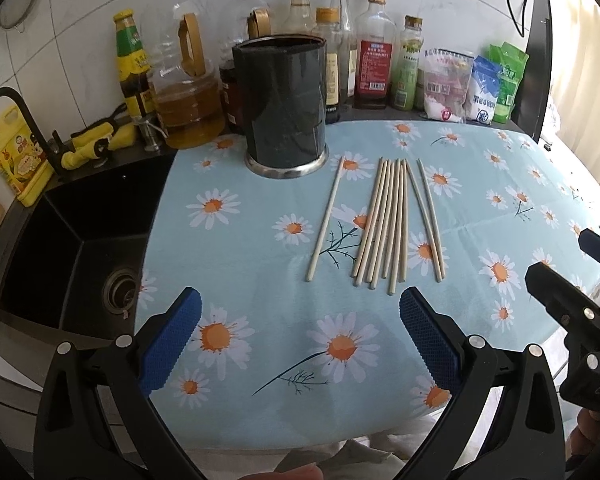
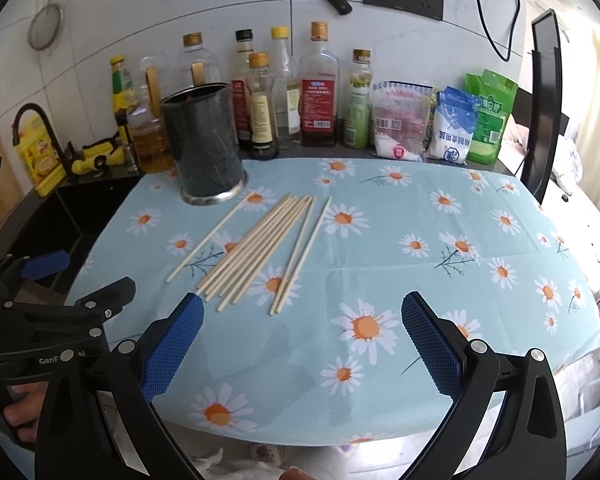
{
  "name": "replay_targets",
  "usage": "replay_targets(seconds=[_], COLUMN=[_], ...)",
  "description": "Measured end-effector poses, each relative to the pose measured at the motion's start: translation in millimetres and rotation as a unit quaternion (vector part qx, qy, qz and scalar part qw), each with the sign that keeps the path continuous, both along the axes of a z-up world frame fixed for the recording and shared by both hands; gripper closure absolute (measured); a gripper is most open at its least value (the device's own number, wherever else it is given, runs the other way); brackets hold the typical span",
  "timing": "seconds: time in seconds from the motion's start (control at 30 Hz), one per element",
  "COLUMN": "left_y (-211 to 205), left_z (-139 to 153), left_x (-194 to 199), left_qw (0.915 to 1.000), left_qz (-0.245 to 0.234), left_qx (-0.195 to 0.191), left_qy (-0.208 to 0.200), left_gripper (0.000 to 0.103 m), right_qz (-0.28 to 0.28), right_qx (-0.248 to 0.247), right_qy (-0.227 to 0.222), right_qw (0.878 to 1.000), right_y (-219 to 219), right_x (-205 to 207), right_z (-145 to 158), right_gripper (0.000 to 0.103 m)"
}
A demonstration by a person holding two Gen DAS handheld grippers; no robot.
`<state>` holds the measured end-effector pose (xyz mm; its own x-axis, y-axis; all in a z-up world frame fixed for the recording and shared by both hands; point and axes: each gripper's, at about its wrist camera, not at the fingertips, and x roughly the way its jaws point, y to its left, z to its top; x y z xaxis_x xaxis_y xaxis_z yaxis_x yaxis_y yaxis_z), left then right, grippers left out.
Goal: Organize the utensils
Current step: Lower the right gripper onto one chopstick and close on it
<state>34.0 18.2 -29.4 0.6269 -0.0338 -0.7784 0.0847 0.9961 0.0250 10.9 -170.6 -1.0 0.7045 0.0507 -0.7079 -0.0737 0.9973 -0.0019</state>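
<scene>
1. Left wrist view, nearest first: the left gripper [image 1: 300,344] is seen spread wide with nothing between its blue pads [image 1: 170,344], hovering over the daisy cloth [image 1: 260,360]. The right gripper [image 2: 302,344] is likewise released and empty, off to the right side.
2. Just past the tips, the chopsticks [image 1: 384,224] are laid flat on the cloth: one stray [image 1: 326,220] on the left, a tight bunch in the middle, a pair on the right.
3. Handling guess: they'd be expected to be light, stiff and a bit slippery, and prone to rolling. A pinch near the middle would probably be steadiest; the stray one looks easiest to be taken alone.
4. Behind them the dark holder [image 1: 286,108] stands upright, just beyond the far tips and seemingly empty, though its inside can't really be seen.
5. Room: lots of bare cloth to the right. The sink [image 1: 72,248] drops off at the left edge, and bottles [image 1: 374,48] are crowded right behind the holder, so wide swings back there should be avoided.
</scene>
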Motion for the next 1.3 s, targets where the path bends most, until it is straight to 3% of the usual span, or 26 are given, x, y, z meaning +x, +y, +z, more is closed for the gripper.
replay_targets(seconds=[0.5,0.9,1.13,1.3], left_y=[-14.1,-18.5,-16.7,-11.6], left_z=[-13.0,-47.9,-66.6,-79.5], left_x=[74.8,142.0,167.9,181.6], left_qw=[0.9971,0.9919,0.9899,0.9879], left_qz=[0.041,0.081,0.067,0.041], left_qx=[-0.02,-0.009,0.01,0.01], left_qy=[0.061,0.097,0.124,0.149], left_gripper=[0.006,0.006,0.006,0.005], right_qz=[0.008,0.031,0.027,-0.009], right_qx=[0.014,0.01,-0.002,-0.003], right_qy=[0.065,0.135,0.156,0.169], right_qw=[0.998,0.99,0.987,0.986], right_y=[-34.8,-51.2,-45.0,-40.9], right_x=[87.4,163.8,190.6,198.4], right_z=[-19.1,-68.9,-92.3,-101.9], right_gripper=[0.008,0.008,0.008,0.008])
